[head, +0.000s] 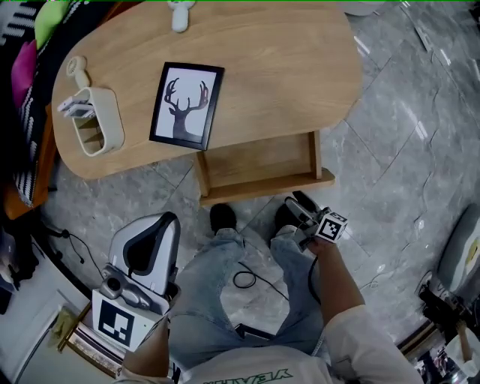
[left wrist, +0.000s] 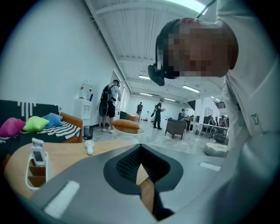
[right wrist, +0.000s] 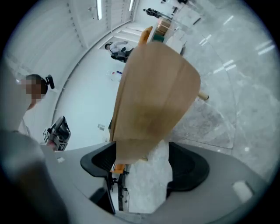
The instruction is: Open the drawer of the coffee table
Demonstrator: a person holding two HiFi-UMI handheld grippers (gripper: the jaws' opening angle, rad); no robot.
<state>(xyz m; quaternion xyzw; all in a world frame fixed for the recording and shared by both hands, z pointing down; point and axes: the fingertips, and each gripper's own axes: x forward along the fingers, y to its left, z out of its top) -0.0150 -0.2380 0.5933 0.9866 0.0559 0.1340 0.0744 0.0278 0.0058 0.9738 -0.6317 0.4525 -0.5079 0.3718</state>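
Note:
The oval wooden coffee table (head: 300,67) has its drawer (head: 259,166) pulled out toward me, the inside bare. My right gripper (head: 300,206) hovers just in front of the drawer's front board, near its right end and apart from it, jaws open. In the right gripper view the brown drawer wood (right wrist: 153,100) fills the space beyond the right gripper (right wrist: 142,168), and nothing sits between the pads. My left gripper (head: 169,221) is held low at the left beside my knee, away from the table. The left gripper (left wrist: 141,159) shows its dark pads meeting at the tips.
On the tabletop lie a framed deer picture (head: 186,105), a white caddy (head: 97,120) and a white controller (head: 180,15). A sofa with bright cushions (head: 30,52) stands at the left. My shoe (head: 223,217) and a looped cable (head: 244,279) are on the marble floor.

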